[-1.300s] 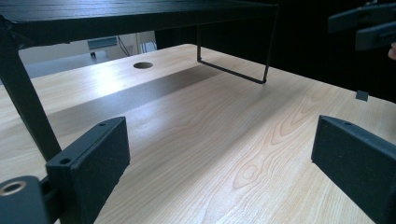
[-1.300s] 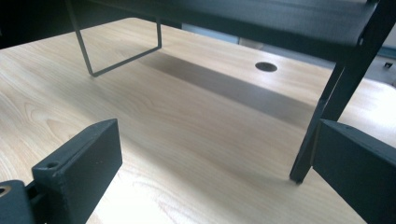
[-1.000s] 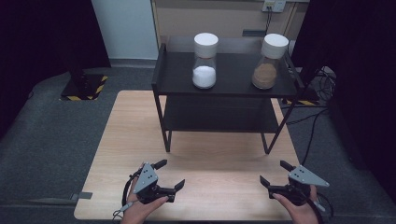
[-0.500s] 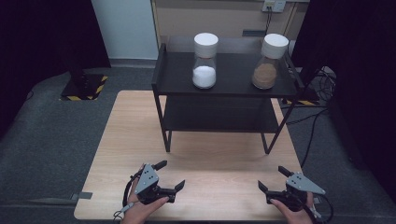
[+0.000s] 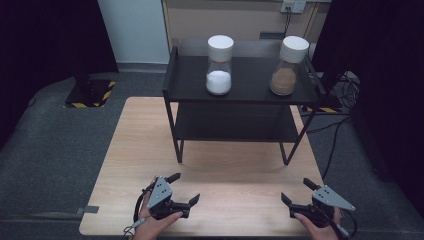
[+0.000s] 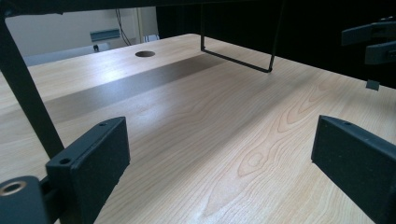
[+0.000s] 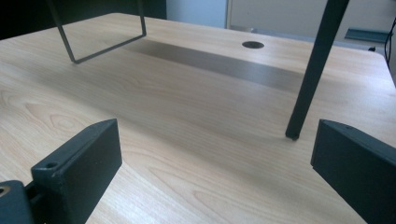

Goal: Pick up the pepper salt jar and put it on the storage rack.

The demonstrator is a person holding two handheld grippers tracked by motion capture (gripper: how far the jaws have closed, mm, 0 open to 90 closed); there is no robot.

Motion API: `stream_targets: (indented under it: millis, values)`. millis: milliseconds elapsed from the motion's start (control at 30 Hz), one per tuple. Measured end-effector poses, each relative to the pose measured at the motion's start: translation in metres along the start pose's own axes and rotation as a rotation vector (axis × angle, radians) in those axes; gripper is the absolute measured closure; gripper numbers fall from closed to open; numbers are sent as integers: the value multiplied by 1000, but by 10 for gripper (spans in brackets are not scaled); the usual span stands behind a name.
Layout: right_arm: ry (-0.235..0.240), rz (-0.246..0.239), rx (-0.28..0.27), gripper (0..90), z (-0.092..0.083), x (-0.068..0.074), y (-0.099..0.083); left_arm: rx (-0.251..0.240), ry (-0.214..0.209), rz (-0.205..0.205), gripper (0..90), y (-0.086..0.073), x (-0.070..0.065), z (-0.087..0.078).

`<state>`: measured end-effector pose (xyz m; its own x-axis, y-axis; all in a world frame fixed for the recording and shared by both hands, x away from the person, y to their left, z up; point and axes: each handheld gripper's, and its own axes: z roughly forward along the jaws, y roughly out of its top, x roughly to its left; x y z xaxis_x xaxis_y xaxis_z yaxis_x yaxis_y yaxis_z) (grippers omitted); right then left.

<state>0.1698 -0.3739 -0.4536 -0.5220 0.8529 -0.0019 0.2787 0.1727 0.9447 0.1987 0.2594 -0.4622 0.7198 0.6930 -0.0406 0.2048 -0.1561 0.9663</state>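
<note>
Left gripper [image 5: 186, 188] low over the wooden table [image 5: 235, 170], jaws wide apart and empty, right gripper [image 5: 295, 192] near the front edge, jaws also apart, black shelf [image 5: 240, 95] with two jars [image 5: 219, 72] well ahead

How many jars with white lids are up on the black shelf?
2. The jar with white powder stands near the middle of the black shelf top. The jar with brown powder stands toward its right end. No others show; the lower shelf looks bare.

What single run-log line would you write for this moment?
left gripper: open, empty | right gripper: open, empty | white jar, brown jar: on shelf, untouched | table: both grippers low at near edge
</note>
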Motion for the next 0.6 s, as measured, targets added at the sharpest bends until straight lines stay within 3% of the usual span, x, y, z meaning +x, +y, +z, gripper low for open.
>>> stream_targets:
  millis: [600]
  values:
    - [4,-3,3,25,5,3,-3,-4,27,-6,36,-3,0,-4]
